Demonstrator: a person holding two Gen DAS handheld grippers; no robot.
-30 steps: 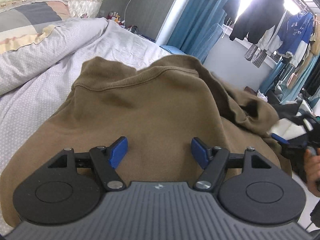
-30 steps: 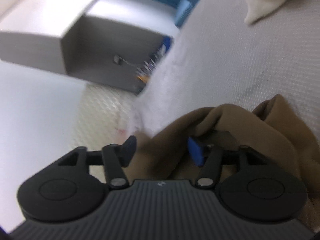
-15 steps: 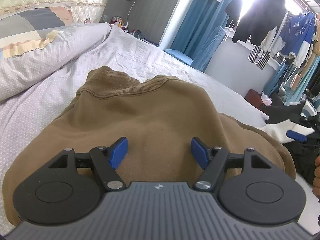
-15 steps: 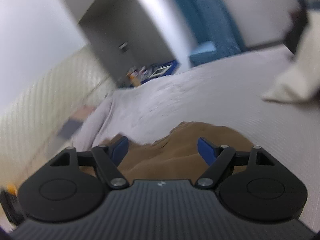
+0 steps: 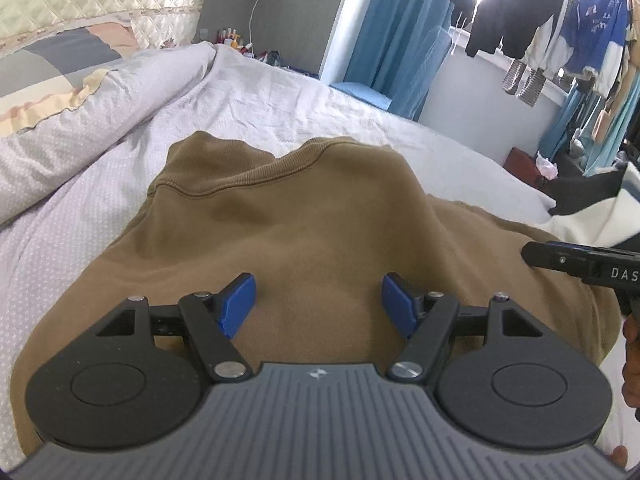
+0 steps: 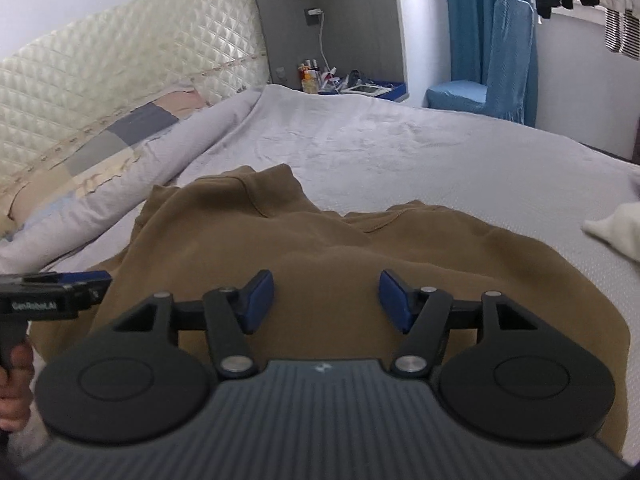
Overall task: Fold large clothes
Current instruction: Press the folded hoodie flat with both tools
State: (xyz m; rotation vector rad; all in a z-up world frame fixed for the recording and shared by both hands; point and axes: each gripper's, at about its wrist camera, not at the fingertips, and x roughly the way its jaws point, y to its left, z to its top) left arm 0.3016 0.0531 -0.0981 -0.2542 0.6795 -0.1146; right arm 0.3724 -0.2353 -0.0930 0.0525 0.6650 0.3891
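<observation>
A brown sweatshirt (image 5: 304, 224) lies folded on the pale grey bed (image 5: 304, 96), collar toward the headboard. It also shows in the right wrist view (image 6: 360, 248). My left gripper (image 5: 318, 304) is open and empty just above the sweatshirt's near part. My right gripper (image 6: 326, 300) is open and empty above the same garment. The right gripper's side (image 5: 580, 262) shows at the right edge of the left wrist view. The left gripper's side (image 6: 52, 292) shows at the left edge of the right wrist view.
A rolled grey duvet (image 5: 100, 120) and a patchwork pillow (image 6: 120, 136) lie by the quilted headboard (image 6: 120, 64). A white garment (image 6: 616, 228) lies on the bed at the right. A blue chair (image 6: 488, 80), blue curtains and hanging clothes (image 5: 560, 32) stand beyond the bed.
My right gripper let go of the sweatshirt's fold, opened and swung round to face the headboard. The raised fold now lies flat. My left gripper drew back a little.
</observation>
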